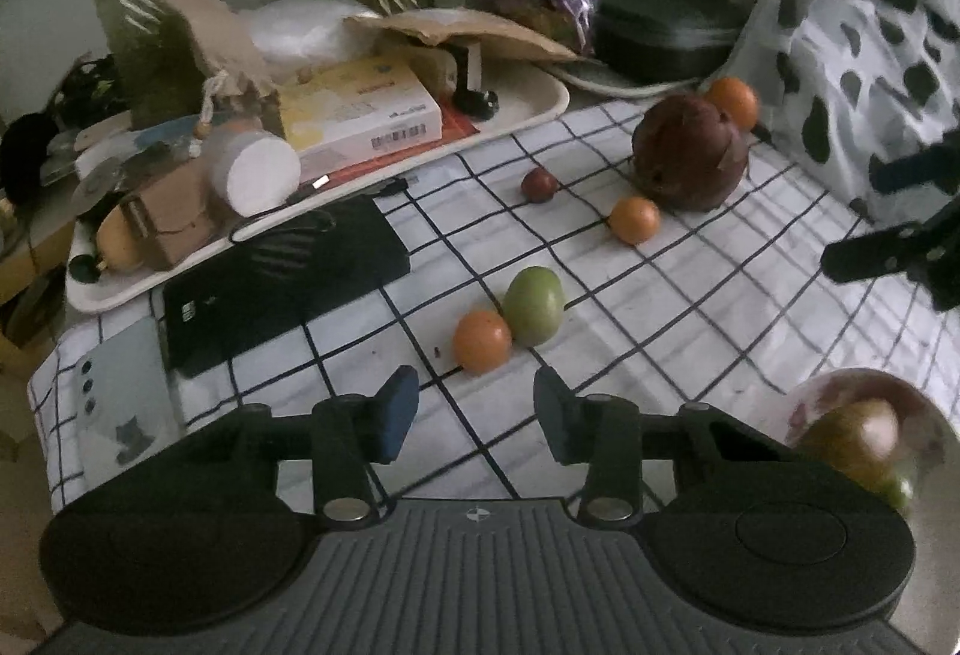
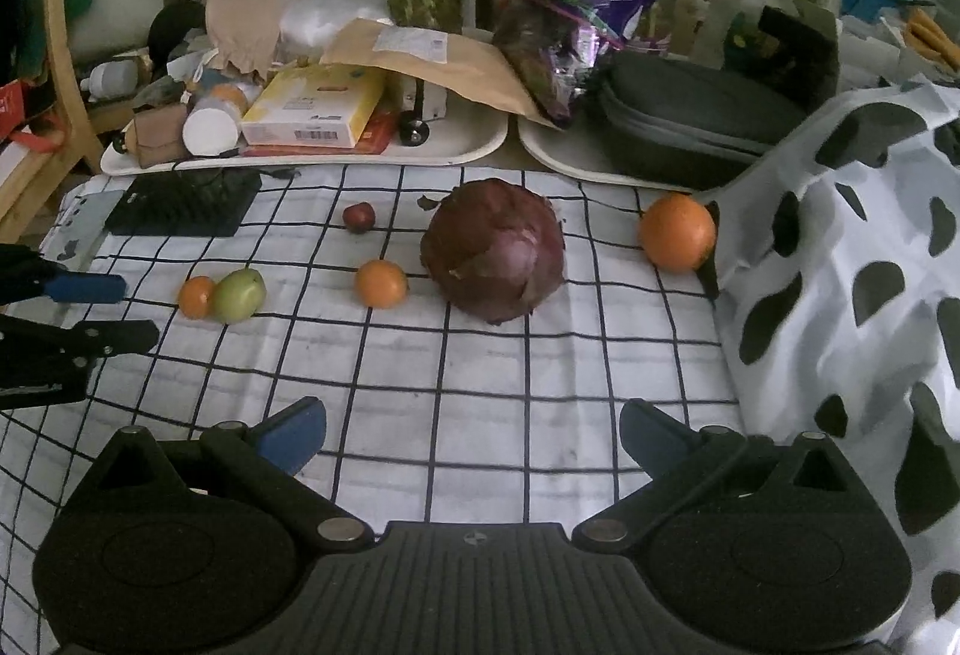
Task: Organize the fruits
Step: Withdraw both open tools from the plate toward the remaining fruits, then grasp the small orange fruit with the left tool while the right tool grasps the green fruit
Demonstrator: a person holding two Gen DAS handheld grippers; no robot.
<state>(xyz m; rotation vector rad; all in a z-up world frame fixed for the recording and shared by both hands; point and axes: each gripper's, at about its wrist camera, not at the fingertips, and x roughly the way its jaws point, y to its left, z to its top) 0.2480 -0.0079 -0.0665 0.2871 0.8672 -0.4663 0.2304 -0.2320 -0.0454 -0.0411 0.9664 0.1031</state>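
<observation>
On the checked cloth (image 1: 660,307) lie a small orange (image 1: 482,341) touching a green fruit (image 1: 533,305), another small orange (image 1: 634,219), a small dark red fruit (image 1: 539,185), a big red cabbage (image 1: 690,152) and a larger orange (image 1: 732,102) behind it. My left gripper (image 1: 476,415) is open and empty, just short of the nearest orange. My right gripper (image 2: 473,433) is open and empty, in front of the cabbage (image 2: 493,250). The right view also shows the oranges (image 2: 380,284) (image 2: 677,231) (image 2: 195,297), the green fruit (image 2: 239,295) and the left gripper (image 2: 132,310).
A glass bowl (image 1: 936,433) holding fruit sits at the lower right of the left view. A black device (image 1: 282,289) and a phone (image 1: 120,397) lie on the cloth's left. Cluttered white trays (image 2: 456,148) line the back. A cow-print cloth (image 2: 852,259) rises on the right.
</observation>
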